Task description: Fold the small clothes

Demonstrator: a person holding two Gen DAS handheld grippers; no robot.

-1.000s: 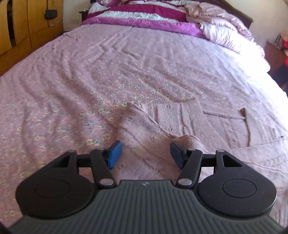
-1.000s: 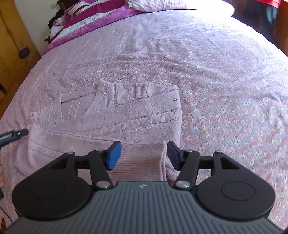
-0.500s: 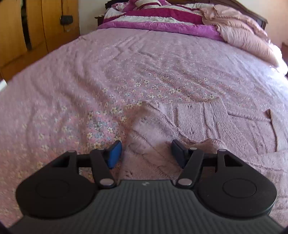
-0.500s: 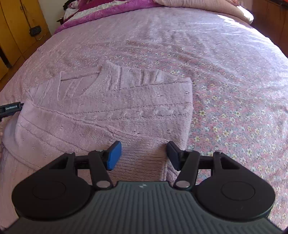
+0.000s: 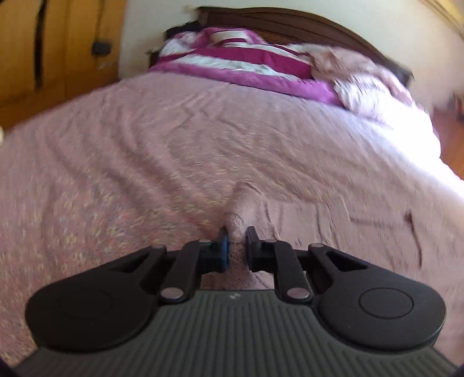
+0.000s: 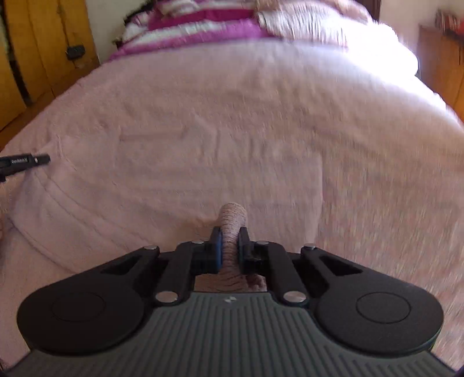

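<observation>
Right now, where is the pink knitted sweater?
The pink sweater lies on the flowery bedspread, at the near end of the bed. The right gripper and the left gripper, still closing, each pinch a fold.

It was a bedroom in a home. A wide bed (image 5: 203, 139) filled both views, spread with a pink flowered cover and backed by a dark wooden headboard (image 5: 290, 24). A magenta-and-white striped quilt (image 5: 240, 62) and pale pillows (image 6: 333, 26) were heaped at its head. A wooden wardrobe (image 5: 58, 49) stood along one side, and wooden furniture (image 6: 440, 61) stood at the other.
</observation>
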